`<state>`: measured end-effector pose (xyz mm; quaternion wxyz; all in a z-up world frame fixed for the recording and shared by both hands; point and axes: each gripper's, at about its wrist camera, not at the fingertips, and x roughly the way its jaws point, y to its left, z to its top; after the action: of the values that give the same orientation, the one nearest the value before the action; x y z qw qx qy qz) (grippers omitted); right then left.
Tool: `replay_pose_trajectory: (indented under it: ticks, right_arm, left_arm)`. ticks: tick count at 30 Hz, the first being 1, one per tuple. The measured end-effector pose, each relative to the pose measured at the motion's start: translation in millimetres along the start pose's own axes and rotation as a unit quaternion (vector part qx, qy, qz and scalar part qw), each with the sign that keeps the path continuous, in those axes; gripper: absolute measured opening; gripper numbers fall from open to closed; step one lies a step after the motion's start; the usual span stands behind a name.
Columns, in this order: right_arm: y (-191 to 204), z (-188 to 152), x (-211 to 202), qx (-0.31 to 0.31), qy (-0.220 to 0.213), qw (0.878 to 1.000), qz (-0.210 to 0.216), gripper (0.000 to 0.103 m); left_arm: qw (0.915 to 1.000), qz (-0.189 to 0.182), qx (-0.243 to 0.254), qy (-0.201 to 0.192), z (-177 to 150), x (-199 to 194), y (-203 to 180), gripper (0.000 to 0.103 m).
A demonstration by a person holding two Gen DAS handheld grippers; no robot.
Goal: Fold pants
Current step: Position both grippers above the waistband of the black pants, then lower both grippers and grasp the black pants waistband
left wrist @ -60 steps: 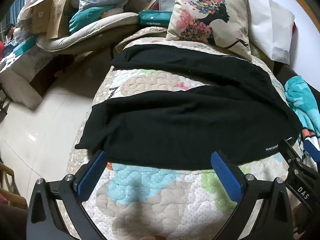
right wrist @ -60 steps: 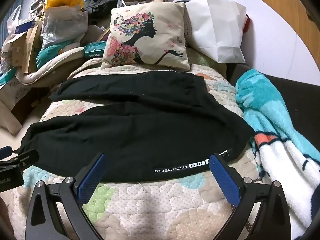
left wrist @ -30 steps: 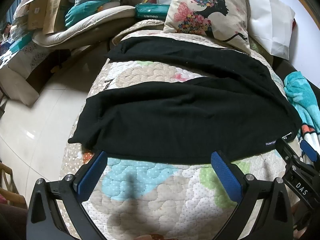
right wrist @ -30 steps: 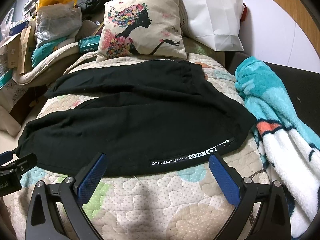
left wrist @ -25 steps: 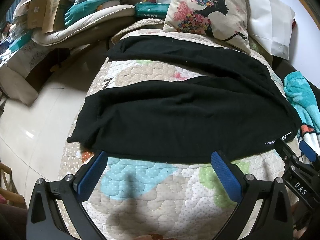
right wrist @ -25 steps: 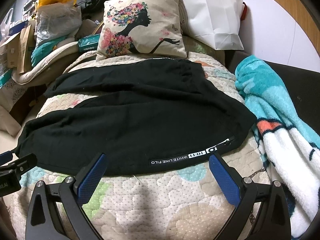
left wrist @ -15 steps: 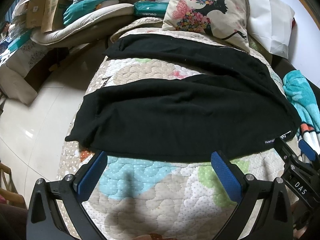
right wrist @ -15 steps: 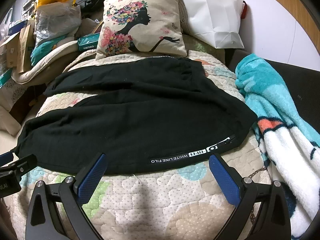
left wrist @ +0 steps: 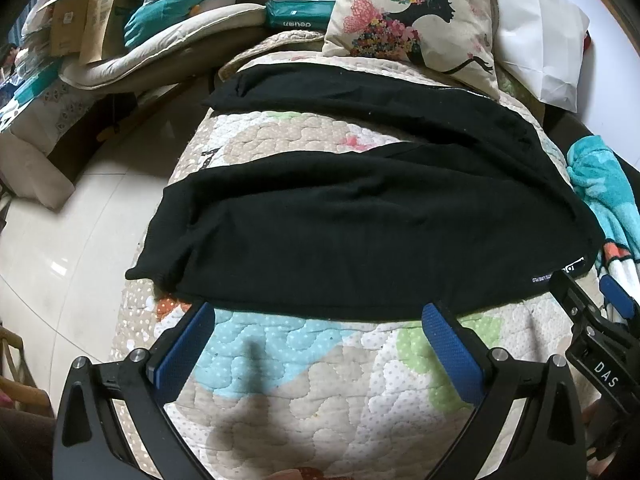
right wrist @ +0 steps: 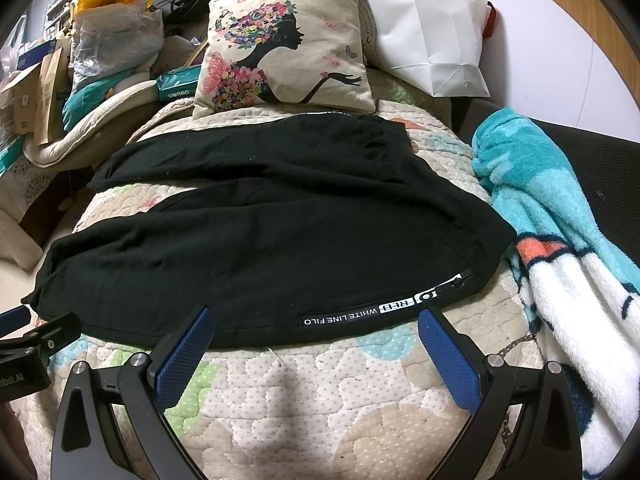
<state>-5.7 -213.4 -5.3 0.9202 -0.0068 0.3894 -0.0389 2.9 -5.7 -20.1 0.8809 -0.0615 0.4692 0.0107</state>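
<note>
Black pants [left wrist: 360, 220] lie spread flat on a quilted bed cover [left wrist: 320, 380], legs apart in a V pointing left, waist at the right. They also show in the right wrist view [right wrist: 260, 240], with a white-lettered label [right wrist: 360, 314] on the near edge. My left gripper [left wrist: 318, 334] is open and empty, just short of the near leg's edge. My right gripper [right wrist: 314, 338] is open and empty, just short of the near edge by the label. Each gripper shows at the edge of the other's view.
A floral cushion [right wrist: 284, 44] and a white paper bag [right wrist: 428, 28] stand at the head of the bed. A teal and white fleece blanket [right wrist: 560, 240] lies along the right side. Piled boxes and bags [left wrist: 100, 20] sit at the left, above a tiled floor [left wrist: 60, 260].
Both grippers have drifted slightly back and up from the pants. The pants have not moved, and both grippers stay open.
</note>
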Motion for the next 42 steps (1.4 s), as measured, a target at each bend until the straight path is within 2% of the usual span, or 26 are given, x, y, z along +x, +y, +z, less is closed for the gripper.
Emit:
replay_pose_trajectory:
  ticks: [12,19,23,29,33,34,35,39,42]
  right_arm:
    - [1,-1,1,-0.002,0.002,1.000,-0.001,0.103]
    - [3,-2,3,-0.005,0.005,1.000,-0.003,0.103]
    - [2,-1,3,-0.007,0.003,1.000,-0.004,0.103]
    - [3,1,-2,-0.018,-0.004,1.000,-0.006,0.103]
    - [6,4,-9,-0.029,-0.016,0.999,-0.007,0.103]
    - [7,4,-10,-0.031,-0.019,0.999,-0.007,0.103]
    - [7,6,-12,-0.033,-0.022,0.999,-0.007,0.103]
    - [3,23,-28,-0.033,-0.039,0.999,0.001,0.103]
    - [-5,54,-39,-0.034,-0.038,0.998,0.033,0.103]
  left_arm:
    - [0.9999,0.003,0.001,0.013,-2,7,0,0.103]
    - [0.9980,0.025,0.010,0.058,-15,37,0,0.103]
    - [0.9979,0.040,0.035,0.038,-23,37,-6,0.103]
    - [0.9988,0.023,0.042,0.010,-34,32,-2,0.103]
    - [0.9976,0.015,0.064,0.021,-30,28,-3,0.103]
    - [0.9978,0.011,0.063,0.018,-27,25,-2,0.098]
    - [0.9981,0.010,0.061,0.004,-23,16,-1,0.093]
    - [0.9973,0.000,0.060,-0.043,2,-22,0,0.092]
    - [0.9933,-0.005,0.074,-0.089,33,-51,2,0.093]
